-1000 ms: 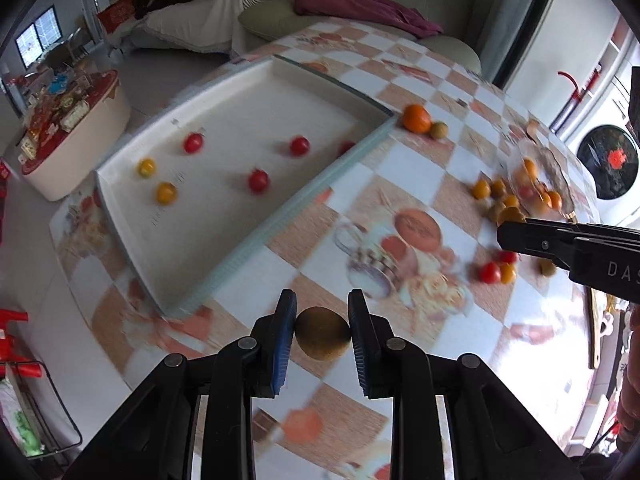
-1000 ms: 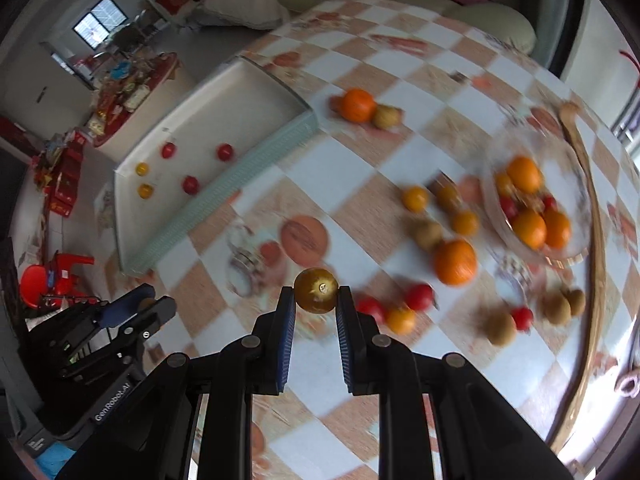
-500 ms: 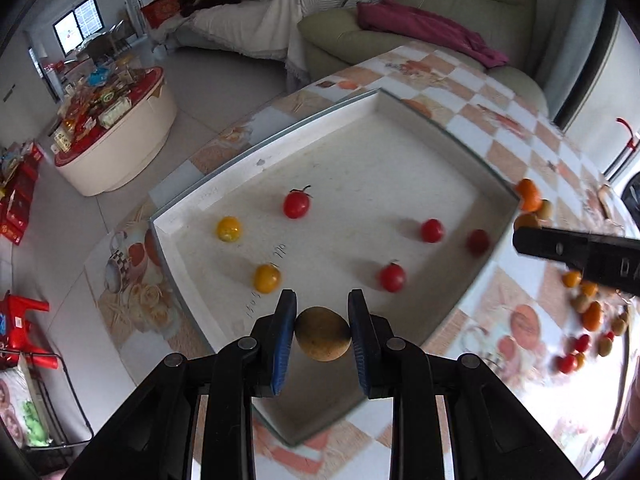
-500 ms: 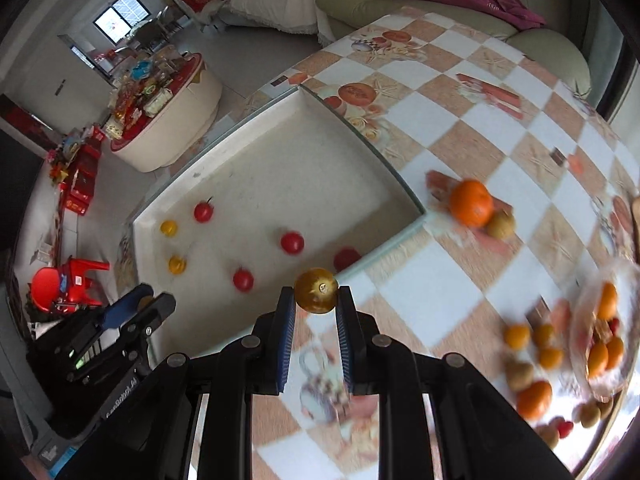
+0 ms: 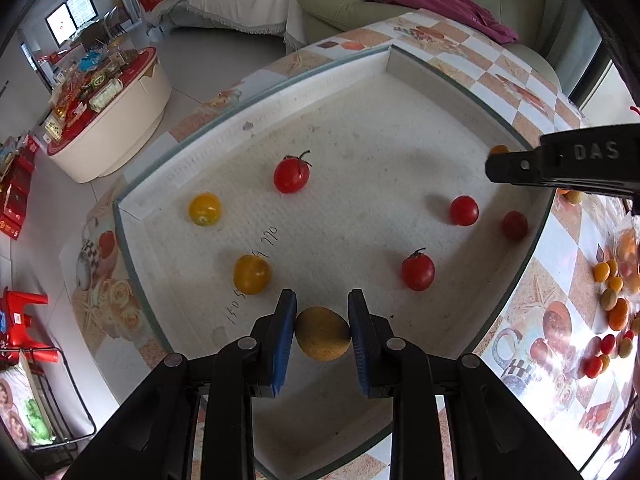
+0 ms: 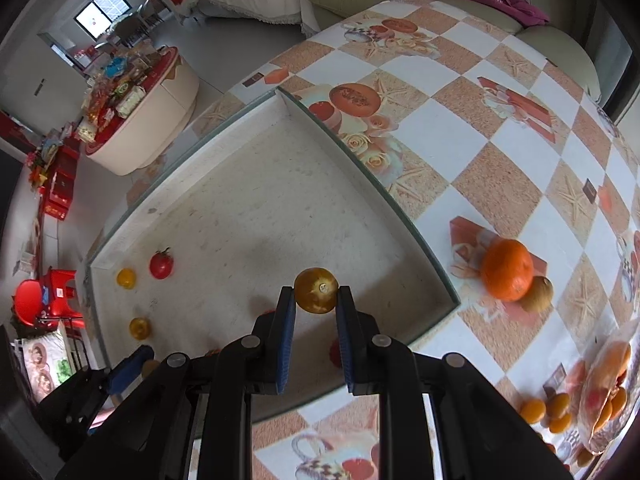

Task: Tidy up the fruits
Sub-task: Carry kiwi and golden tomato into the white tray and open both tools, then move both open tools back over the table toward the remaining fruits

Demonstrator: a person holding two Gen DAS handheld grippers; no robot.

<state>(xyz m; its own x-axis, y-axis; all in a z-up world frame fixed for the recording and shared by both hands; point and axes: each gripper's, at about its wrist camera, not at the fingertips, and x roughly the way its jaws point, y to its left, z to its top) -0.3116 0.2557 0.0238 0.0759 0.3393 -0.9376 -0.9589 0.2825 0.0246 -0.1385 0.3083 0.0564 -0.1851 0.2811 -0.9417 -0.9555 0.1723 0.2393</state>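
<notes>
Your left tongs [image 5: 322, 330] are clamped on a round, dull yellow-brown fruit [image 5: 323, 333], and your right tongs [image 6: 316, 300] pinch a small amber tomato with a pale stem scar [image 6: 316, 290] right at their tips. Both loads hang over the shallow white foam tray with a pale green rim [image 5: 256, 120] on the checked, fruit-printed counter [image 6: 500, 168]. If you let go from up here, either fruit will likely bounce or roll across the flat floor of the tray and knock the red cherry tomatoes [image 5: 418, 271] or the yellow cherry tomatoes [image 5: 252, 274] already lying there. The amber tomato sits so far out on the pads that a jolt could squirt it free, and it is near the tray's right wall, so it might land outside by the orange mandarin [image 6: 507, 275]. The brown fruit sits deeper between its pads, over the tray's near side, just beside the nearer yellow tomato.
</notes>
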